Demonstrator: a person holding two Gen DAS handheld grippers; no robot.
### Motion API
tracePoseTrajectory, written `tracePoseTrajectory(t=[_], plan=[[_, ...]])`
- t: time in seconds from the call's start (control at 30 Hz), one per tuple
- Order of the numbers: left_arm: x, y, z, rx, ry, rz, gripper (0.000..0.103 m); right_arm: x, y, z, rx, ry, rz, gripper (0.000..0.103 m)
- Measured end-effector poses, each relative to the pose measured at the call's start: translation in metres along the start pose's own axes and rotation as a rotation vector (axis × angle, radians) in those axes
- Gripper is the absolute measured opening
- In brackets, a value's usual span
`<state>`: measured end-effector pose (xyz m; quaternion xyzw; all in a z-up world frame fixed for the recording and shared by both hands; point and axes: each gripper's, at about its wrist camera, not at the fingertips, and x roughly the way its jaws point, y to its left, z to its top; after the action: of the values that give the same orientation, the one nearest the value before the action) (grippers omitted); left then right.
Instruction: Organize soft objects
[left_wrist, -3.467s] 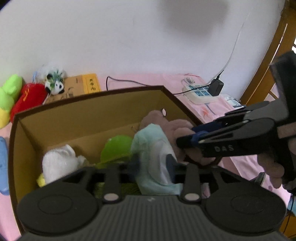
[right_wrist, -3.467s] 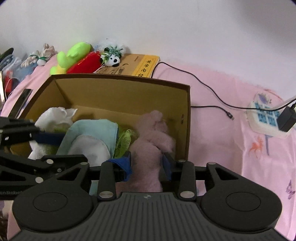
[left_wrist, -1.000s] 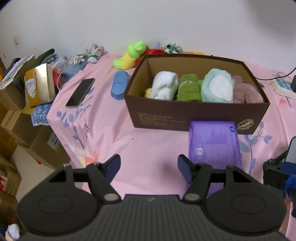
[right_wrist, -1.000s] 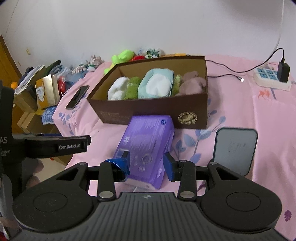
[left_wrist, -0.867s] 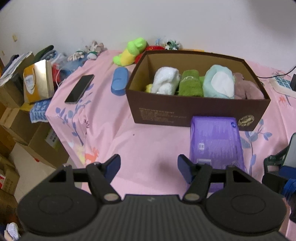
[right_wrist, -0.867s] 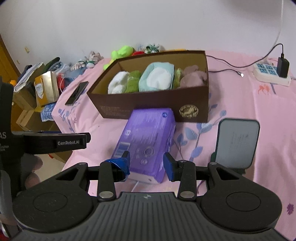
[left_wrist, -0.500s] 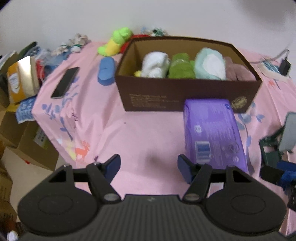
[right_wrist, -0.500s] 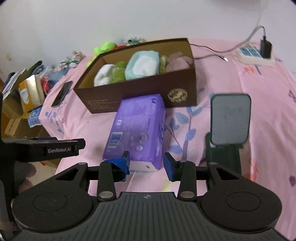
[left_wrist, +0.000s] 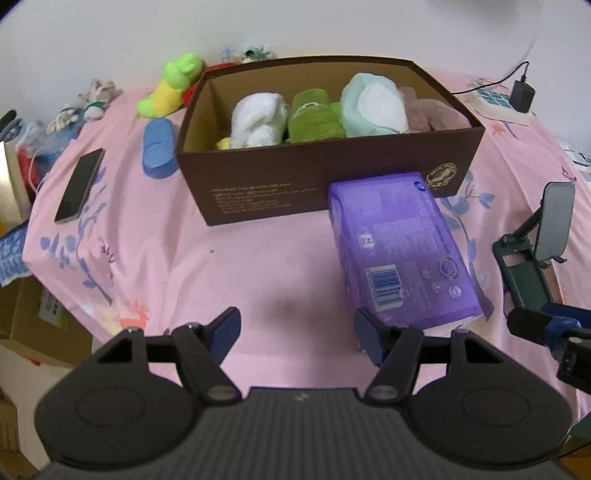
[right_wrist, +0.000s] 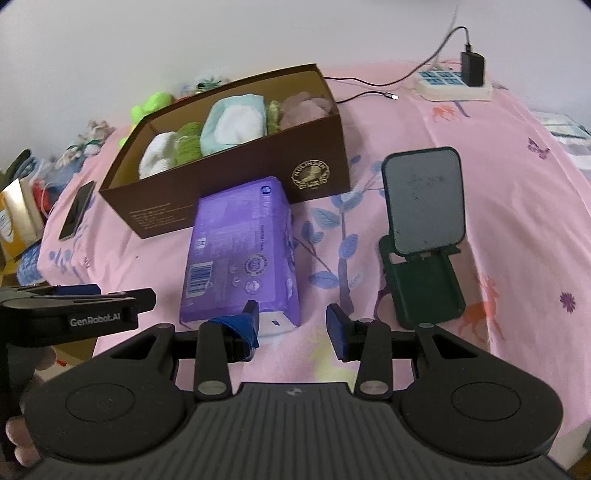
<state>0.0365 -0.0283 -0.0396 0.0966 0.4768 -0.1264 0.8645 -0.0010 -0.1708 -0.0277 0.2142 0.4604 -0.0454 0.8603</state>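
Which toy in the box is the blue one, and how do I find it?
Find the brown box on the pink bed. Four soft things sit in a row inside it. The blue toy is between the green one and the pink one, and it alone is pale blue with a white patch.

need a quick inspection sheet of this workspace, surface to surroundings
surface: pink floral cloth, covered table.
job's things: brown cardboard box holding white, green, mint and mauve plush toys.
clutter: purple plastic pack, black phone, blue case, green phone stand, lime plush outside box.
grippers: left tongs and right tongs open, empty.
cables: black cable, white power strip.
surroundings: white wall, cartons at left.
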Motion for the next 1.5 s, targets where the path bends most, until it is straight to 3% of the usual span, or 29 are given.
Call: tracePoseTrajectory(t=[0.33,0.7,1.13,1.5], plan=[[0.002,0.011,0.010,0.004,-0.001,-0.023,0.067,-0.002,0.006,-0.006,0.040,-0.002,-0.055,0.024],[-0.003,0.012,0.029,-0.021,-0.017,0.003,0.067,-0.004,0.006,0.012,0.007,-0.013,-0.067,0.024],[-0.016,0.000,0.050,-0.025,-0.080,0.015,0.067,-0.014,-0.007,0.032,0.025,-0.072,-0.051,0.024],[-0.013,-0.002,0.054,-0.026,-0.100,0.035,0.067,-0.019,-0.011,0.030,0.028,-0.115,-0.109,0.024]])
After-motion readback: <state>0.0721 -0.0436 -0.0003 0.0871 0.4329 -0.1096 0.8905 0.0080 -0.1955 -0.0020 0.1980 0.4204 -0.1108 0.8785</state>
